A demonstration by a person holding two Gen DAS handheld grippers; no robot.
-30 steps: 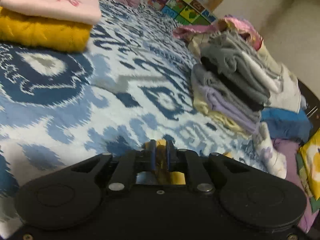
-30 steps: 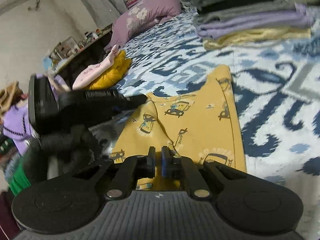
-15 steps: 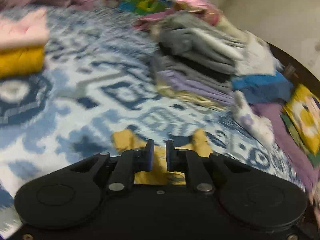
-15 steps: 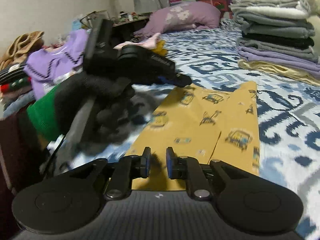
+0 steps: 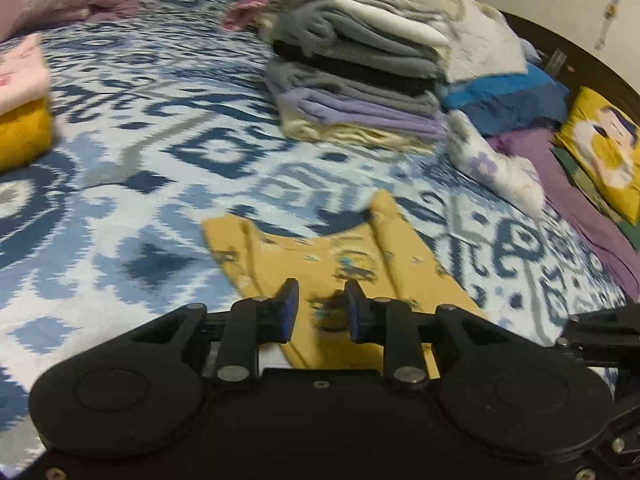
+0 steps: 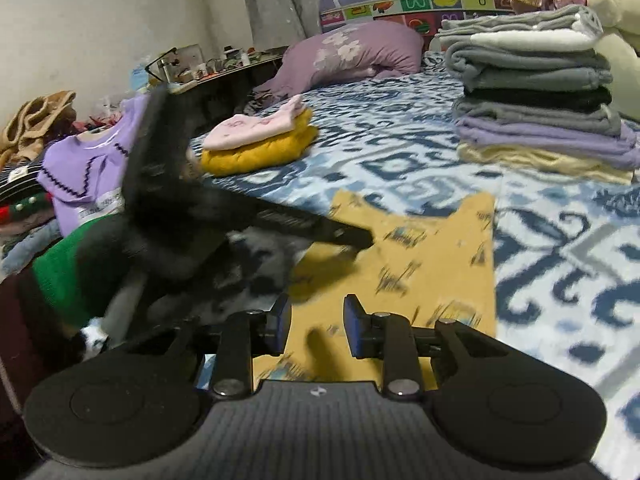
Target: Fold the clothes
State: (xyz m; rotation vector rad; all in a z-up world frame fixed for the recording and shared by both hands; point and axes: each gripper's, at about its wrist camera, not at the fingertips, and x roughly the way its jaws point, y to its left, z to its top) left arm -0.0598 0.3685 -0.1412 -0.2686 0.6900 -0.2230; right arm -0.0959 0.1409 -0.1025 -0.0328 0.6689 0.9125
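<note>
We have a yellow printed garment lying flat on the blue and white bedspread, near the front edge of the bed. Its sides look folded in toward the middle, so it forms a long strip with two corners pointing to the far side. We judge that the lengthwise fold is done and the crosswise fold is not yet made.

Our left gripper hangs just above the near end of the garment. Its jaws are opening, a narrow gap between them, and no cloth is pinched there. Our right gripper is also over the near end, a little to the right; its jaws stand narrowly apart with nothing caught between them. In the right view, the left gripper is blurred and reaches in from the left, and a green sleeve shows behind it.

Two folded stacks suggest much of the work is done: a tall pile of grey, black, lilac and cream pieces on the far right, and a pink piece on a mustard one on the far left. Off the bed to the left, a lilac sweater and other clothes lie loose, probably waiting to be folded.
</note>
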